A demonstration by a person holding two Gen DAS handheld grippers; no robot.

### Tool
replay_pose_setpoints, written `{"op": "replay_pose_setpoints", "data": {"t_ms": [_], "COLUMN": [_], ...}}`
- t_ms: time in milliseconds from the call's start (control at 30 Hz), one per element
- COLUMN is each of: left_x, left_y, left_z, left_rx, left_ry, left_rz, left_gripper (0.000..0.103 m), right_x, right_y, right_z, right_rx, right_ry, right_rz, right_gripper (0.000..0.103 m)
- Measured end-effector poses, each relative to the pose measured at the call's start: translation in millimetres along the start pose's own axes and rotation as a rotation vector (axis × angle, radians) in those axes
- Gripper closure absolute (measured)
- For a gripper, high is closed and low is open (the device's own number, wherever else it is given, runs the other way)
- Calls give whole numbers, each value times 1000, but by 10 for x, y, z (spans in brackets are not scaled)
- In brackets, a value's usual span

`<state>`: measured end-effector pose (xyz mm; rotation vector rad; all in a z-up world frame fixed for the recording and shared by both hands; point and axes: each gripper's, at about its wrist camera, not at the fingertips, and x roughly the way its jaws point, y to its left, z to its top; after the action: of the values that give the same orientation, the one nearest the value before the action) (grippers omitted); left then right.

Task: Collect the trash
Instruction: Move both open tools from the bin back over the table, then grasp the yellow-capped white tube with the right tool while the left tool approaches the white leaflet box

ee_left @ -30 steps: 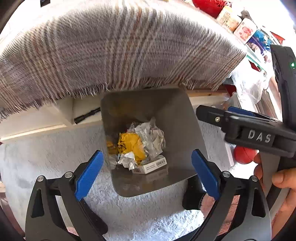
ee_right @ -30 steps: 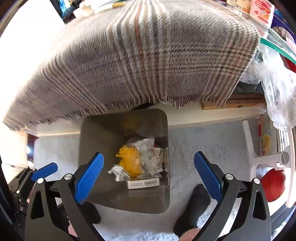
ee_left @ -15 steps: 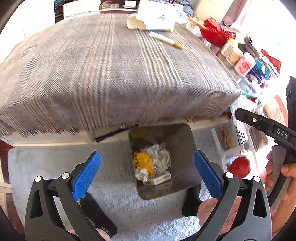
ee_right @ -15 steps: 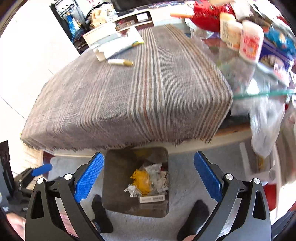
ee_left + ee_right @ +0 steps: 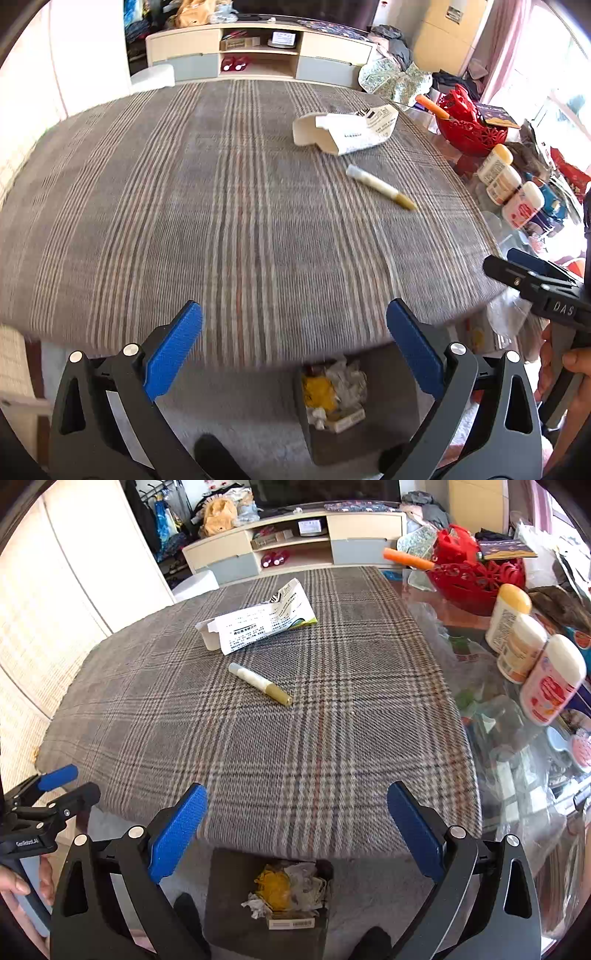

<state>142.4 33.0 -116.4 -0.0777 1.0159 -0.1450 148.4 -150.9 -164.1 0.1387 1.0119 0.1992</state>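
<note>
A torn white paper carton lies on the plaid tablecloth, far side. A white marker with a gold cap lies nearer, beside it. A grey trash bin with crumpled paper, a yellow wrapper and a small box stands on the floor below the table's near edge. My left gripper is open and empty above the near edge. My right gripper is open and empty, to the right of the left one.
A red basket, several white bottles and plastic bags crowd the glass table at right. A low TV cabinet stands behind. White carpet covers the floor around the bin.
Both grippers have risen from just over the bin to above the table edge, bringing the tabletop, carton and marker into view. Both stay open and empty.
</note>
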Motion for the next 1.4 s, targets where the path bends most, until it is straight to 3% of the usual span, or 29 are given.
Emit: {"op": "replay_pose_setpoints", "data": {"t_ms": [233, 400, 500, 833, 900, 933, 1133, 1400], "left_x": [273, 465, 587, 941, 1026, 1051, 1196, 1427], "left_y": [-32, -81, -86, -135, -177, -192, -339, -639], "left_z": [554, 909, 1118, 1534, 1578, 1592, 1668, 1836], "left_rx": [8, 35, 28, 16, 32, 38, 100, 235], "left_ry": [-5, 0, 2, 1, 5, 4, -23, -42], "left_rz": [5, 15, 13, 0, 11, 14, 35, 28], "left_gripper": [8, 8, 8, 8, 8, 8, 8, 8], "right_x": [355, 651, 805, 1160, 1146, 1133, 992, 852], "right_y": [172, 276, 287, 349, 375, 382, 248, -139], "right_z": [335, 498, 592, 733, 714, 705, 586, 492], "right_rx": [-77, -140, -157, -235, -252, -256, -289, -210], "right_ry": [-2, 19, 26, 28, 15, 15, 64, 106], "right_rz": [-3, -20, -18, -37, -39, -44, -21, 57], "right_gripper": [8, 41, 51, 55, 82, 86, 88, 88]}}
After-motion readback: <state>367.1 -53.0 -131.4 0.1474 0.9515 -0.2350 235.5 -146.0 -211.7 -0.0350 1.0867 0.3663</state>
